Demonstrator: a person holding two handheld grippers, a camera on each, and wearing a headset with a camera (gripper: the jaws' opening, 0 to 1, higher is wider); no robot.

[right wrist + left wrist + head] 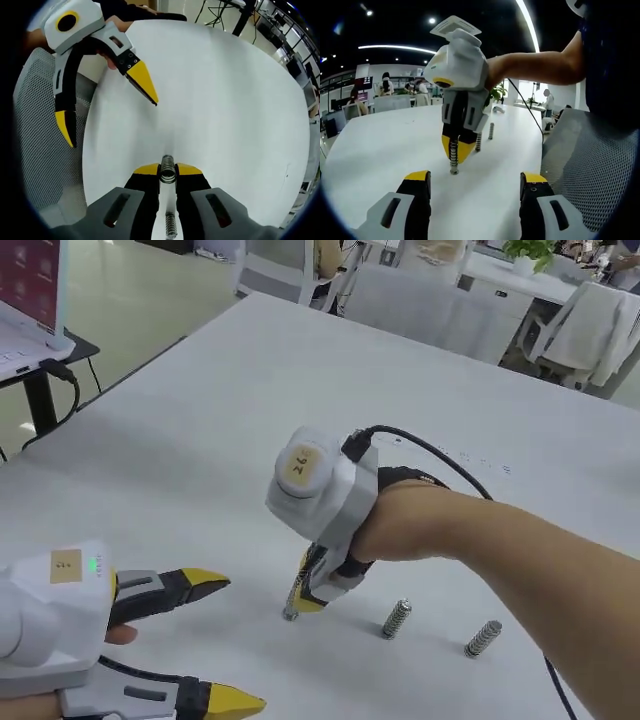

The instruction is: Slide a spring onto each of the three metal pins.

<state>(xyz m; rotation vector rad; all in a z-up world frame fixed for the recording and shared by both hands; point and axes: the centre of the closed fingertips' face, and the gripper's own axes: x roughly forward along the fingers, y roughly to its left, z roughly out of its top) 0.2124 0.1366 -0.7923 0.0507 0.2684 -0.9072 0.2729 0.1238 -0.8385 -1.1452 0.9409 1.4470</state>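
Note:
My right gripper (303, 600) points down at the white table (200, 440), shut on a metal spring (297, 585). The spring stands slightly tilted, with its foot (290, 614) on the tabletop. In the right gripper view the yellow tips of the right gripper (168, 170) pinch the spring's coils (168, 168). Two more springs, one (397, 618) and another (483, 638), stand upright to its right. They also show as one spring (478, 142) and another spring (491, 131) behind the right gripper (455, 150). My left gripper (230, 643) hovers open and empty at the lower left, aimed at the held spring (453, 156).
A laptop (30, 300) sits on a side stand at the far left, with a cable hanging from it. Chairs (590, 330) and desks line the far side. A grey mesh chair (585, 165) is close behind the table edge. The right gripper's black cable (440, 455) runs over the person's forearm.

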